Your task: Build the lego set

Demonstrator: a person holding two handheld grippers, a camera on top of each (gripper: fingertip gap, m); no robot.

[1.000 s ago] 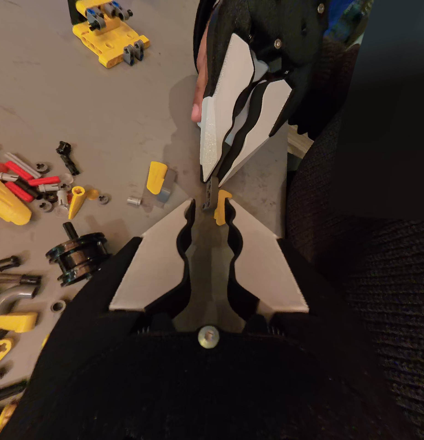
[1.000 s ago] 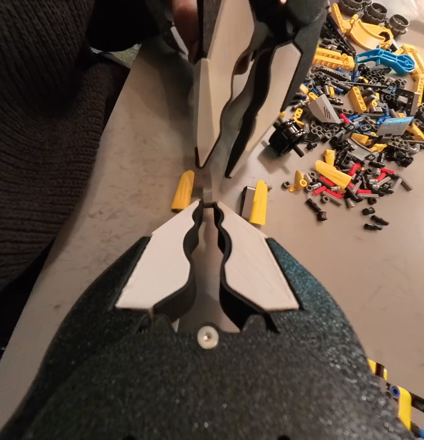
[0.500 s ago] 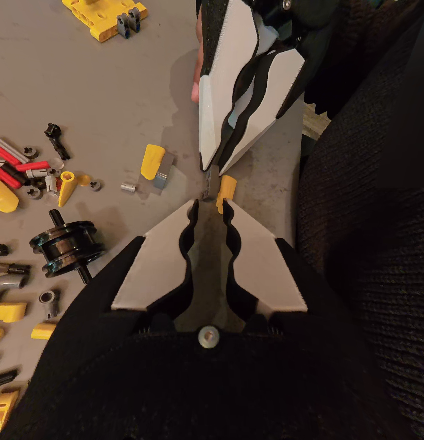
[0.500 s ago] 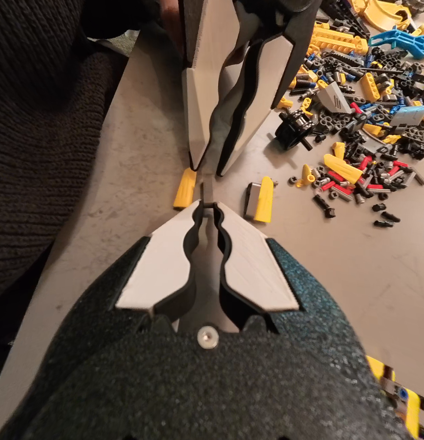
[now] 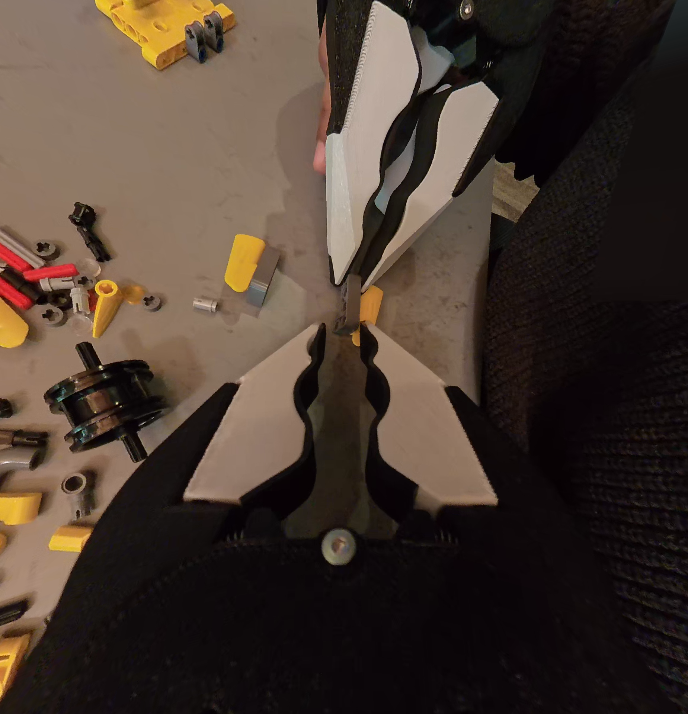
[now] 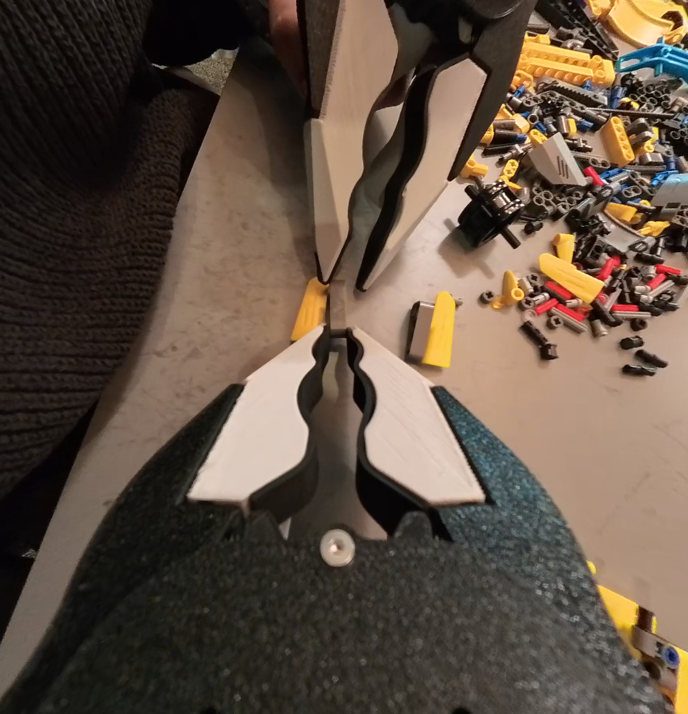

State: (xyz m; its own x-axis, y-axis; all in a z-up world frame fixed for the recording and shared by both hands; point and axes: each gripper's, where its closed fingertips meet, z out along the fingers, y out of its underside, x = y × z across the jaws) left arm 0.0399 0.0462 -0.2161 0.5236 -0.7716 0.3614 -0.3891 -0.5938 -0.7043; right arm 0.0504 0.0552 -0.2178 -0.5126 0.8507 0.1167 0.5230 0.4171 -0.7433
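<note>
My right gripper (image 6: 337, 329) is shut on one end of a thin dark grey beam (image 6: 337, 305) and holds it just above the table. In the left wrist view the right gripper (image 5: 350, 284) comes in from the top with the beam (image 5: 348, 307) sticking out of its tips. My left gripper (image 5: 343, 328) faces it tip to tip. Its jaws stand a little apart around the beam's free end, not clamped. In the right wrist view the left gripper (image 6: 342, 283) is open, with the beam near its left finger. A small yellow piece (image 5: 372, 303) lies on the table under the beam.
A yellow-and-grey piece (image 5: 249, 268) lies left of the tips, a black wheel hub (image 5: 102, 407) nearer me. A yellow assembly (image 5: 168, 36) sits far left. A dense pile of loose parts (image 6: 605, 127) fills the right wrist view's upper right. A dark knit sleeve (image 5: 605, 386) borders the table edge. Left and right tips are no more than a few centimetres apart. Both grippers' tips are roughly 4 centimetres from the yellow-and-grey piece (image 5: 249, 268). My right wrist view (image 6: 436, 319) looks at it from another angle.
My left gripper has come forward so its tips now stand around the beam's free end, and its jaws have narrowed a little. The right gripper keeps hold of the beam.
</note>
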